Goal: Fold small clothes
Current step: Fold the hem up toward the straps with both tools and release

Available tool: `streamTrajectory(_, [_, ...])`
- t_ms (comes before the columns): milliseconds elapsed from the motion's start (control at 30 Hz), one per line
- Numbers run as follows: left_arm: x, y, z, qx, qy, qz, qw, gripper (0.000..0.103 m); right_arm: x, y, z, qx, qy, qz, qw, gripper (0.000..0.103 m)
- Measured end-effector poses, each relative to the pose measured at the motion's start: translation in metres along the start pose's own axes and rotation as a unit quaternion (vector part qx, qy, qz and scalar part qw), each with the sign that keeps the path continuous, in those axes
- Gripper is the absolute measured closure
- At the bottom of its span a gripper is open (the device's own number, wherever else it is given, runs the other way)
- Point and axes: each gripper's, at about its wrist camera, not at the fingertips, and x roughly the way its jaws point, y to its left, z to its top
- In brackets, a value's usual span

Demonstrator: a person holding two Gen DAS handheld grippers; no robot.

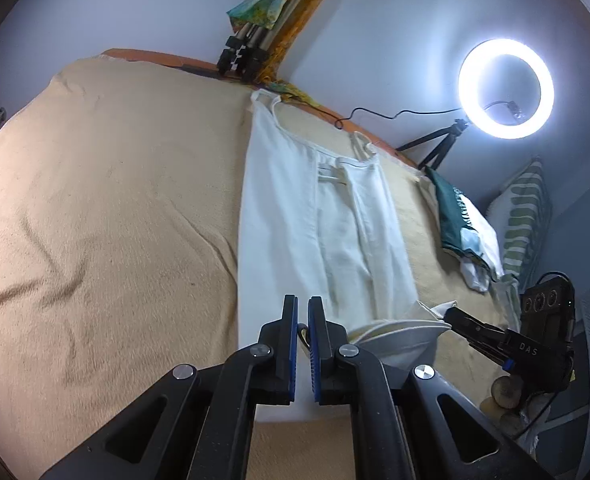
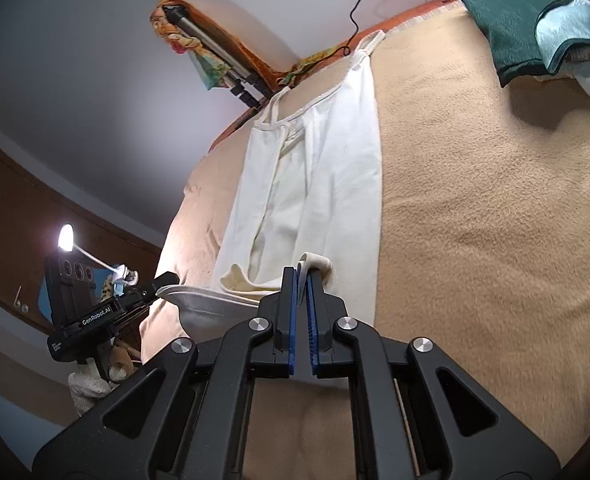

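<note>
1. A tan blanket [image 1: 107, 208] covers the bed, with a lit ring light [image 1: 505, 88] by the wall.
2. The white camisole [image 1: 295, 216] lies lengthwise, sides folded inward, straps at the far edge.
3. Its near hem is lifted off the blanket.
4. The left tool [image 1: 303, 308] and the right tool [image 2: 303, 280] are each clamped on a hem corner, angled downward.
</note>
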Motion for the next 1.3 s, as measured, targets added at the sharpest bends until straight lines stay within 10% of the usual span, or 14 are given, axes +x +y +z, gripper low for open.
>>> streamTrajectory(567, [-0.006, 0.010, 0.006, 0.032, -0.034, 0.057, 0.9973, 0.061, 0.010, 0.015, 0.016, -0.095, -0.002, -0.066, 0.993, 0.096])
streamTrajectory(833, [0.008, -0.003, 0.027, 0.052, -0.023, 0.053, 0.9970, 0.042, 0.016, 0.030, 0.013, -0.119, 0.026, -0.022, 0.992, 0.096])
streamTrajectory(1133, [0.043, 0.008, 0.071, 0.053, -0.012, 0.070, 0.9961, 0.032, 0.051, 0.023, 0.015, -0.146, 0.079, -0.117, 0.979, 0.095])
streamTrajectory(1200, [0.052, 0.013, 0.084, 0.049, -0.019, 0.076, 0.9957, 0.032, 0.048, 0.027, 0.027, -0.154, 0.071, -0.130, 0.977, 0.090])
streamTrajectory(1300, [0.065, 0.018, 0.099, 0.042, -0.025, 0.071, 0.9963, 0.031, 0.042, 0.030, 0.050, -0.168, 0.041, -0.140, 0.975, 0.047])
